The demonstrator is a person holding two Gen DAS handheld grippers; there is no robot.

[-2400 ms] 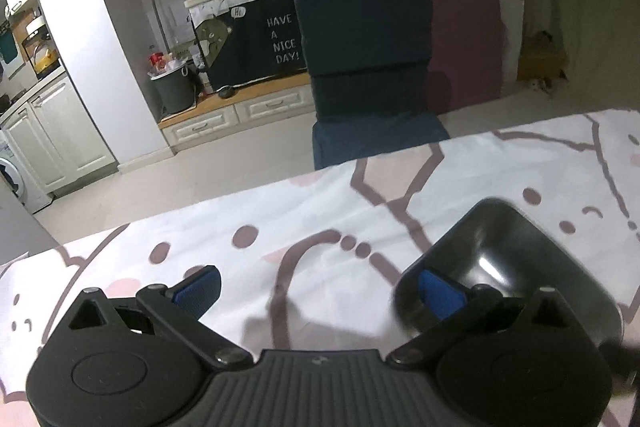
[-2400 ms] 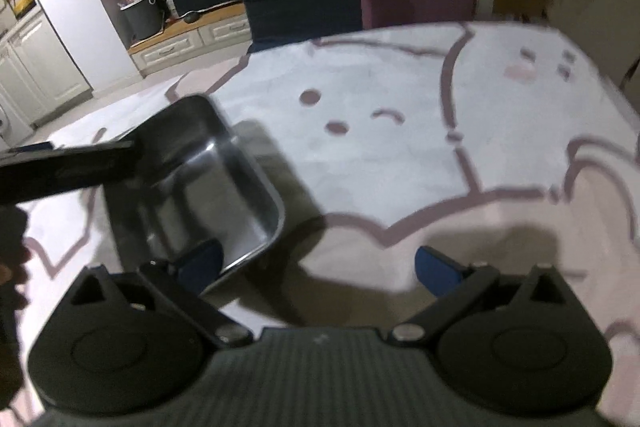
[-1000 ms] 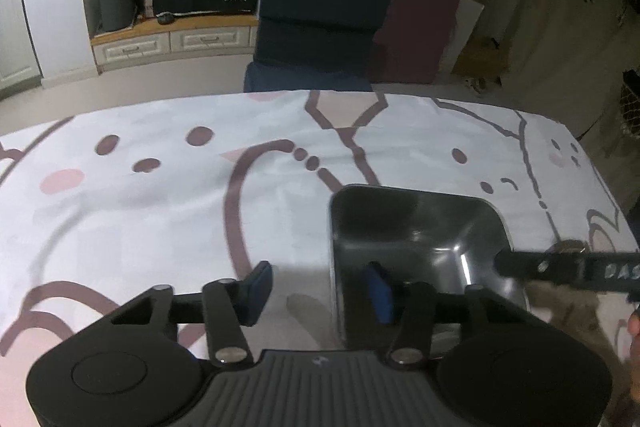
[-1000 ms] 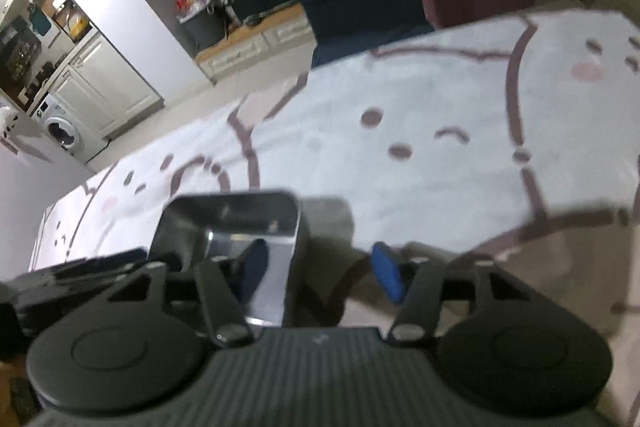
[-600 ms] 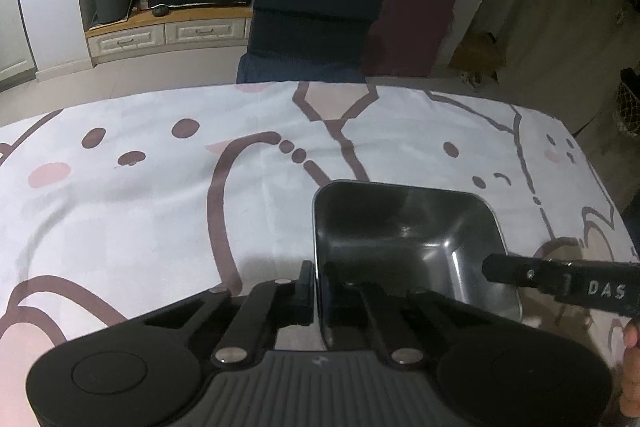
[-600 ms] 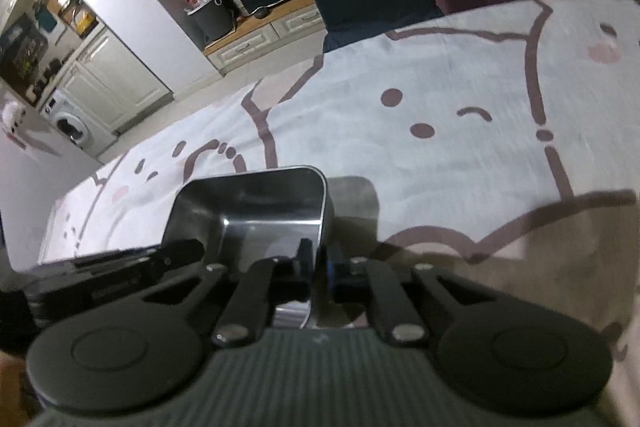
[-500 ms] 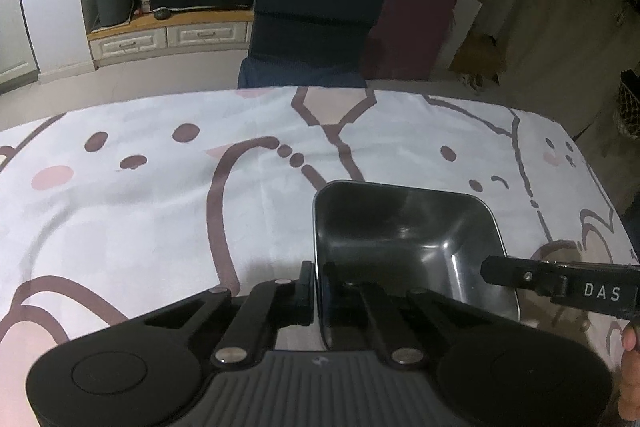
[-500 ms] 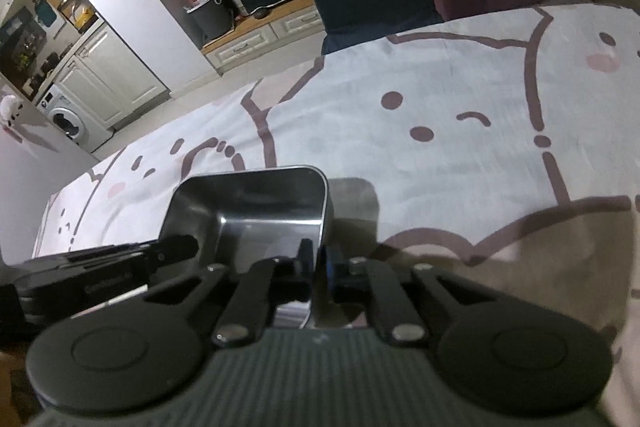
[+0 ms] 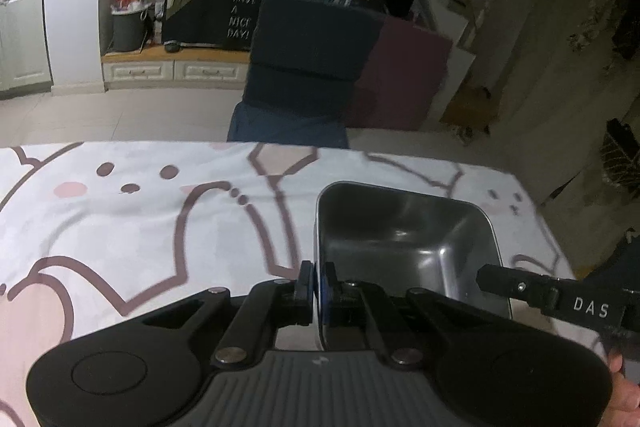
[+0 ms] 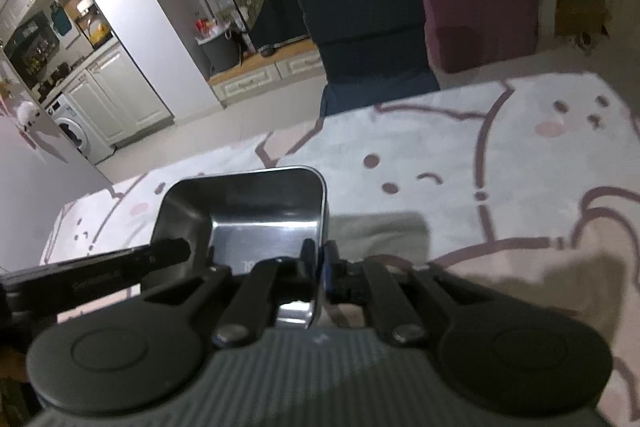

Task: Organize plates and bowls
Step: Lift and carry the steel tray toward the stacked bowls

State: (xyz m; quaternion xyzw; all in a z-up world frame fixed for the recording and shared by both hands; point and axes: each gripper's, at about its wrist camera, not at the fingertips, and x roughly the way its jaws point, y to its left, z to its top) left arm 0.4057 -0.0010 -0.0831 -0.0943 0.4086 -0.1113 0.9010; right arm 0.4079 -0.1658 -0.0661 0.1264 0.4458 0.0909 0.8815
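A square stainless steel bowl (image 9: 404, 239) with rounded corners is held up off the table by both grippers. My left gripper (image 9: 319, 277) is shut on the bowl's left rim. In the right wrist view the same bowl (image 10: 256, 211) shows with my right gripper (image 10: 320, 259) shut on its right rim. The right gripper's black finger (image 9: 532, 291) reaches in from the right in the left wrist view, and the left gripper's finger (image 10: 120, 263) crosses the lower left of the right wrist view. The bowl is empty inside.
The table wears a white cloth (image 9: 140, 219) printed with pink and brown cartoon outlines. Beyond its far edge stand a dark blue chair (image 9: 304, 75) and a maroon one (image 9: 400, 79). Cabinets and a washing machine (image 10: 76, 135) line the far left wall.
Both grippers went from open beside the bowl's rims to shut on them. Since half a second ago the bowl has come up off the cloth and the table looks farther below.
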